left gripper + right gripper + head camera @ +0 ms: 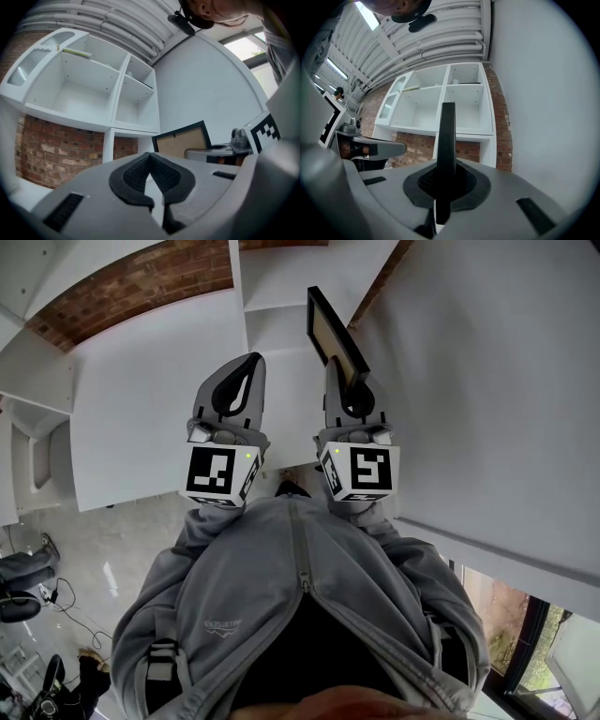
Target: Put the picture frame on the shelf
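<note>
A black picture frame [330, 332] with a brown backing is pinched by its lower edge in my right gripper [349, 388], which is shut on it. In the right gripper view the picture frame [448, 140] shows edge-on, rising upright from between the jaws. My left gripper [246, 367] is held beside it, shut with nothing in it; in its own view the left gripper [151, 159] has its pads together and the frame [183, 140] appears to the right. The white shelf unit [440, 101] with open compartments stands ahead on the brick wall, some way off.
A brick wall [56, 150] runs behind and below the shelf unit [93, 89]. A plain white wall [543, 93] closes the right side. White pipes [440, 42] run along the ceiling. My grey jacket [300, 606] fills the lower head view.
</note>
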Demonstrator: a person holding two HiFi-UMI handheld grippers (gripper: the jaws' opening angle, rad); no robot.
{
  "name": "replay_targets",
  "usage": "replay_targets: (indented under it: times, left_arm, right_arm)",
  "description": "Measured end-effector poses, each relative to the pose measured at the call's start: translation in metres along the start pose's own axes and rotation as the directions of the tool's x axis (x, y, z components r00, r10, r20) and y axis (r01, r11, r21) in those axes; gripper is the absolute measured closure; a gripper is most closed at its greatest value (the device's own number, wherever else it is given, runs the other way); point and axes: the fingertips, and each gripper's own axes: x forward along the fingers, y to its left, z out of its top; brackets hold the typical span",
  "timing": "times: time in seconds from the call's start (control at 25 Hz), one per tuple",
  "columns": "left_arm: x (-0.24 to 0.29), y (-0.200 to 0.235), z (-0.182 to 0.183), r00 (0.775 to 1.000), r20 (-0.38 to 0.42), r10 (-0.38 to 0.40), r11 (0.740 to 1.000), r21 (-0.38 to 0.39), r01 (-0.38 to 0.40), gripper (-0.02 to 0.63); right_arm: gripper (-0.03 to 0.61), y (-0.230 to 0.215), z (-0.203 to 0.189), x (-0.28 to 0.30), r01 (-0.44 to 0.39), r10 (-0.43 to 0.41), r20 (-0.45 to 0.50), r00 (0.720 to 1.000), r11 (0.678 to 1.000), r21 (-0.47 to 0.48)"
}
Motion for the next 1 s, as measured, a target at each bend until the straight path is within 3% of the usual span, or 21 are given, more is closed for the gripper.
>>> replay_targets:
  times: [0.2,0.36,1.0]
  left_arm:
    - [0.048,0.03,-0.016,0.999,-0.016,0.041,0.999,-0.001,-0.041,0.606]
    - [0.068,0.044,-0.01,0.996,-0.031,0.078,0.997,-0.008,-0.079,0.606]
    - [0.089,0.072,-0.002,0.99,-0.039,0.138,0.99,-0.011,-0.139,0.606]
  right_arm:
    - [0.543,-0.015,-0.021,0.057,-0.046,0.046,-0.008,0.999,0.999,0.011]
    - [0.543,-0.021,-0.015,0.087,-0.087,0.088,-0.02,0.996,0.996,0.01]
    - [0.543,-0.012,-0.011,0.131,-0.164,0.163,-0.033,0.986,0.986,-0.025]
